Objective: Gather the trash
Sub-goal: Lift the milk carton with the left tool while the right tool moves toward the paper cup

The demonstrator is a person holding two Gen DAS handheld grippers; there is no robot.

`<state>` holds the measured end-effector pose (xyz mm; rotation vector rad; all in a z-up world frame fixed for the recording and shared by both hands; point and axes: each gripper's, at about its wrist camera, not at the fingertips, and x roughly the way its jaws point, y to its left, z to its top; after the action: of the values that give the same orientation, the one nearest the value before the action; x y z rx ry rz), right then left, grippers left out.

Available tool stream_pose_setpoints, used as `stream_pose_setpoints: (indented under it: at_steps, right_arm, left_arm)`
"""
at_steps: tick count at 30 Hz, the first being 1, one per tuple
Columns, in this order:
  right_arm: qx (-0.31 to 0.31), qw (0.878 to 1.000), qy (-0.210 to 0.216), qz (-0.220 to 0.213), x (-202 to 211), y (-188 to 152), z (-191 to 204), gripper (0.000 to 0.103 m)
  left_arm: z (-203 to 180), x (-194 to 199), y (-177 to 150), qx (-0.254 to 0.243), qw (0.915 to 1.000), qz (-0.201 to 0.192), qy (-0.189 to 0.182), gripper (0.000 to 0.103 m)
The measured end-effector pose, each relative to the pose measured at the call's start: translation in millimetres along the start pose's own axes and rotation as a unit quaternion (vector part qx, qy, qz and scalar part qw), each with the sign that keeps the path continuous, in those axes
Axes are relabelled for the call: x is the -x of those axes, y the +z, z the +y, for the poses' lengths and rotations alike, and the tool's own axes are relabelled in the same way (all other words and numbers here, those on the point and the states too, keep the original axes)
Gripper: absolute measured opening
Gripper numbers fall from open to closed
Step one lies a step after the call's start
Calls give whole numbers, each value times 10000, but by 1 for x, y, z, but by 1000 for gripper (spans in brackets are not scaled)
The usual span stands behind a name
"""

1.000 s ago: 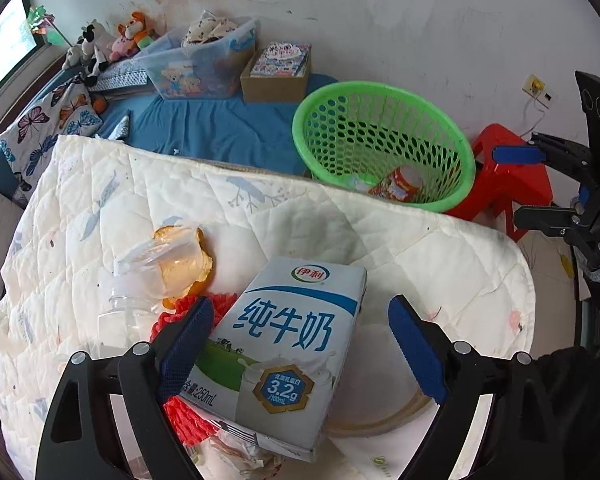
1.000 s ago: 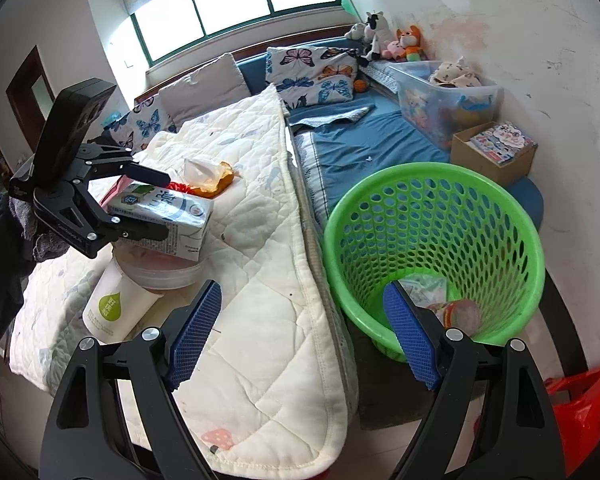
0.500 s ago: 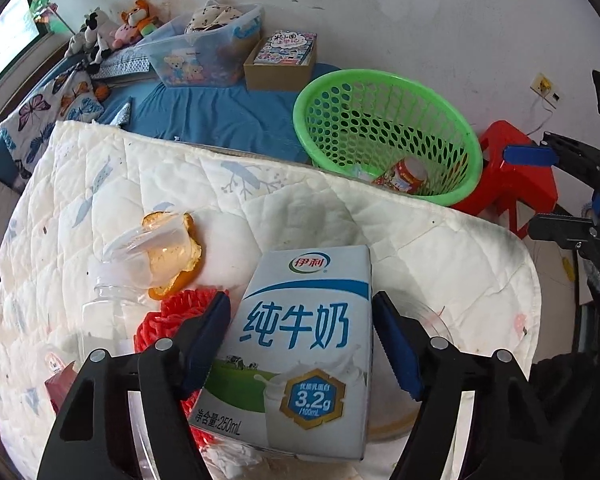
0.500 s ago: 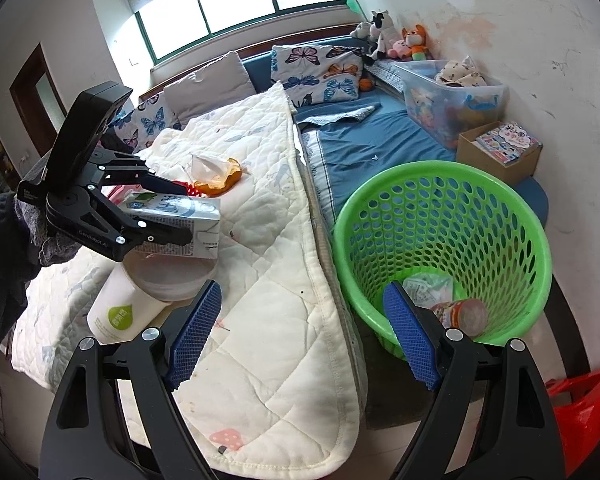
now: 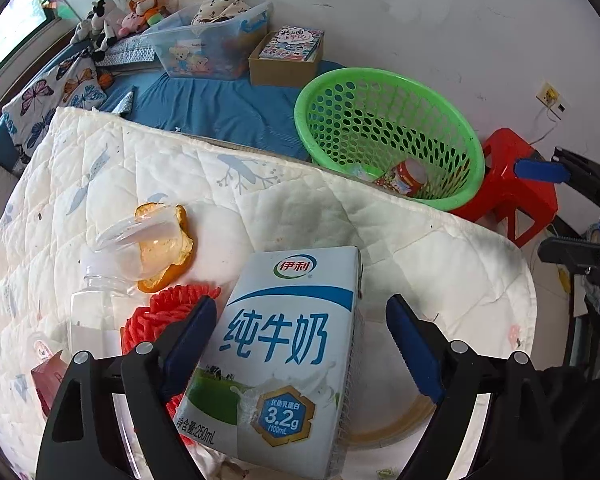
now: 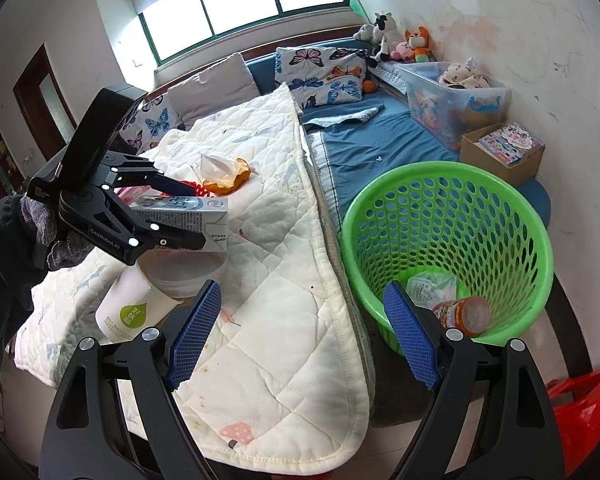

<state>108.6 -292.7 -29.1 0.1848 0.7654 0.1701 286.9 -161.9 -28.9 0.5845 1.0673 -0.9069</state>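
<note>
The milk carton [image 5: 288,356] lies on a bowl atop the quilted bed, between the left hand-held gripper [image 5: 300,344], whose jaws, briefly narrowed, are opening again; the grab seems unfinished. Green basket [image 5: 388,136] waits at one o'clock; right hand-held gripper [image 6: 300,332] is spread, empty

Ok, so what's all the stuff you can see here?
milk carton: one, white and blue, between left gripper's fingers
quilt: one, white, over the bed
basket: one, green, beside the bed
jar: one, orange, lying in the basket
clear bottle: one, see-through, left of the carton
red mesh: one, red, beside the carton
white bottle: one, white, green drop, quilt's edge
stool: one, red, beside the basket
left gripper: one, black and blue, jaws opening around the carton
right gripper: one, black and blue, open, empty
</note>
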Motion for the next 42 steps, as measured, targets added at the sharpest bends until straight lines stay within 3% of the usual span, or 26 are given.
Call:
stream_pose_setpoints:
  at_steps: [13, 16, 21, 29, 35, 40, 42]
  right_arm:
    - [-53, 10000, 32, 1, -1, -1, -1, 83]
    - [-54, 10000, 40, 4, -2, -1, 0, 83]
    - [-55, 10000, 61, 5, -1, -2, 3, 83]
    - [34, 9997, 238, 5, 0, -7, 23, 83]
    - [-27, 9984, 555, 96, -7, -8, 37, 83]
    - [212, 9986, 419, 230, -25, -8, 44, 82]
    - [247, 9981, 441, 355, -34, -9, 45, 77]
  left_arm:
    - [10, -4, -5, 184, 9996, 171, -128, 83]
    - [10, -4, -5, 186, 9997, 149, -106, 75]
    - [4, 2, -7, 82, 9999, 4, 70, 71]
    - [1, 32, -16, 461, 9968, -586, 299, 68]
    - [7, 66, -28, 1109, 9860, -1155, 459, 67]
    - [8, 90, -48, 1469, 9761, -1512, 526, 67]
    - [5, 98, -57, 1519, 9731, -1625, 600, 67]
